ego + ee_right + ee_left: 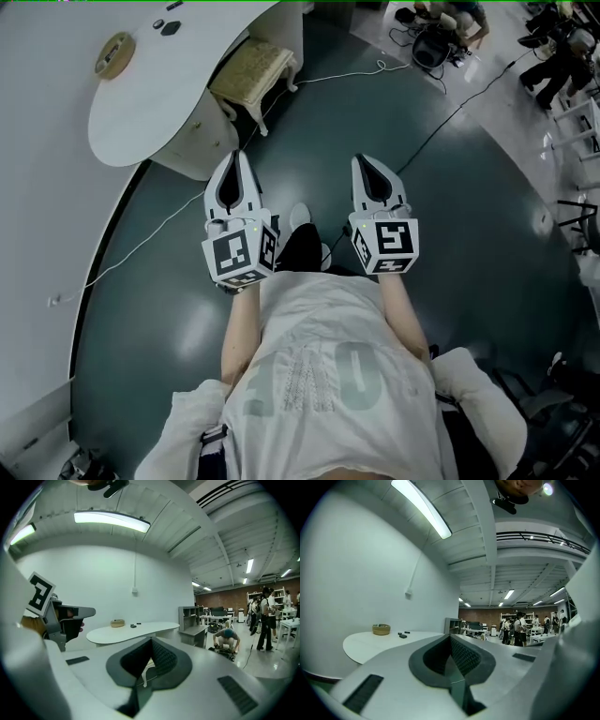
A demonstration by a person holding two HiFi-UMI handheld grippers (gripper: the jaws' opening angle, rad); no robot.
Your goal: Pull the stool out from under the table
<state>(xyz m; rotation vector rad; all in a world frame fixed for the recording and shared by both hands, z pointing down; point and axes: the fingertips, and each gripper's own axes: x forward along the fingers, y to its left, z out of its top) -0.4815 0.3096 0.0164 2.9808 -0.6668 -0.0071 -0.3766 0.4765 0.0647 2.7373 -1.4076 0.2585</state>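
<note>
The stool (pixel 251 69), with a woven yellowish seat and white legs, stands partly under the curved white table (pixel 141 112) at the upper left of the head view. Both grippers hang over the dark floor, short of the stool and apart from it. My left gripper (pixel 237 155) points toward the table's edge with its jaws shut and nothing between them. My right gripper (pixel 360 161) is level with it on the right, also shut and empty. The table (pixel 384 641) shows beyond the closed left gripper (pixel 451 637), and the table (pixel 136 631) shows again past the closed right gripper (pixel 151 642).
A round woven basket (pixel 114 52) and small dark objects (pixel 171 26) lie on the tabletop. A white cable (pixel 328 77) and a black cable (pixel 450 112) run across the floor. A grey shelf unit (pixel 190 616) and people (pixel 227 639) are farther off at the right.
</note>
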